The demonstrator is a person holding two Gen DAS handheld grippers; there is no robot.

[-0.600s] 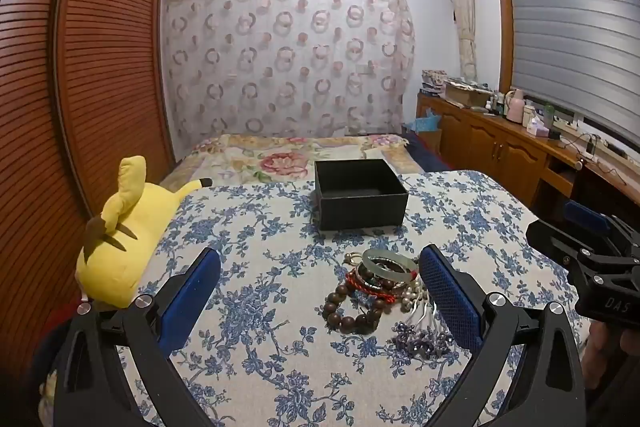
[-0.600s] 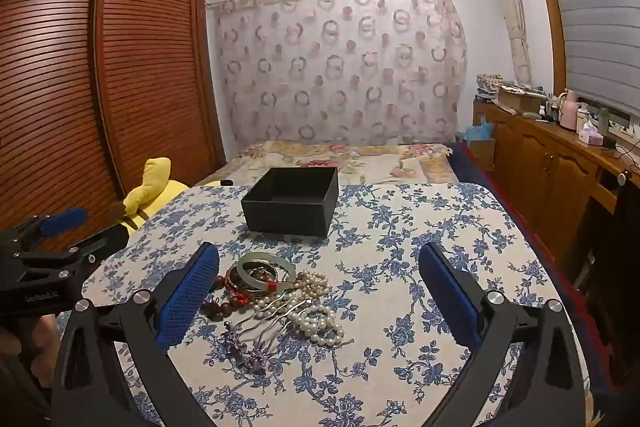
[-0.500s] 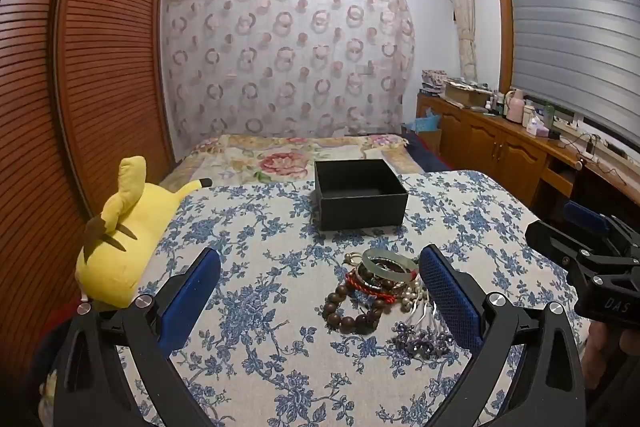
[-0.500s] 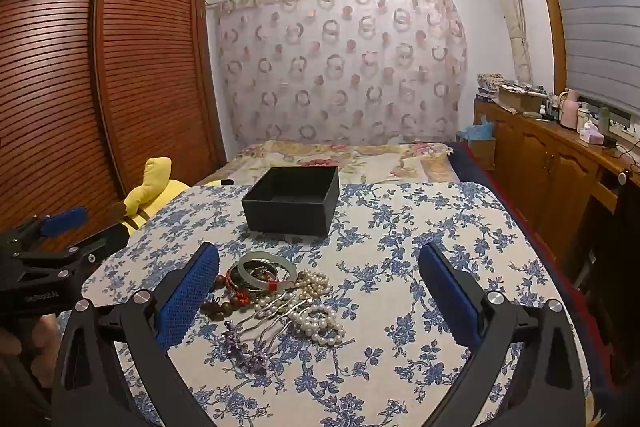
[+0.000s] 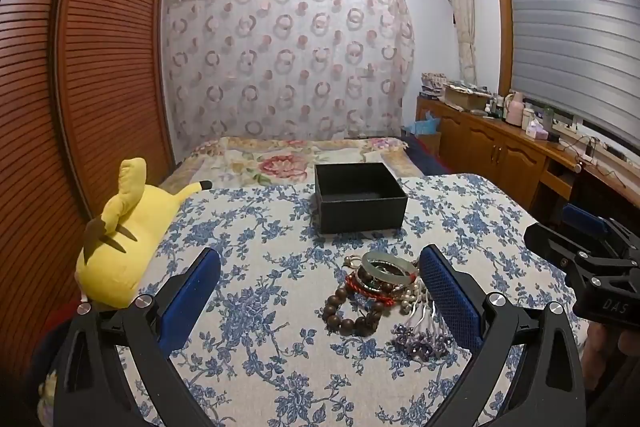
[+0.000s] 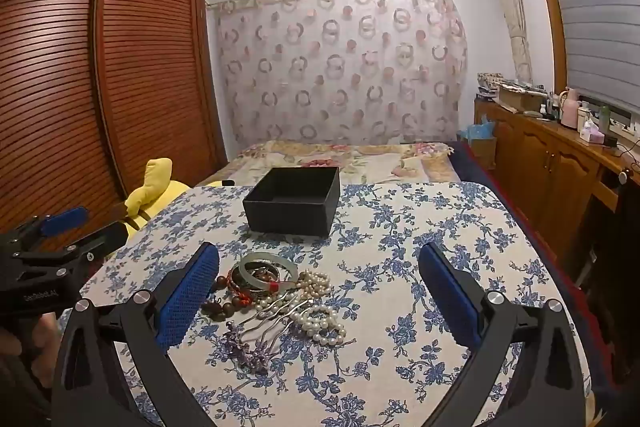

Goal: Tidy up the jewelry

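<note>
1. Step in hand: approach, judged from the layout; nothing lifted yet.
2. Left gripper [image 5: 320, 291]: spread wide, empty, held above the tablecloth [image 5: 248, 227].
3. Right gripper [image 6: 320, 291]: spread wide, empty, same height.
4. Jewelry pile [image 6: 276, 299] on the cloth, just in front of the black box [image 6: 294, 201]: pale bangle [image 6: 269, 269], pearl strands [image 6: 320, 321], wooden bead bracelet [image 5: 352, 313], purple beaded piece [image 6: 248, 349].
5. Black box: open-topped, apparently empty; floor only partly visible.
6. Next move, likely: lower onto one piece, close, carry to box; tangled strands risk dragging neighbours.

Pearl strands [image 5: 412, 301] half behind blue fingers [image 5: 448, 301], yellow plush [image 6: 156, 193] mostly hidden (table edge), sideboard clutter [image 6: 580, 119] indistinct
</note>
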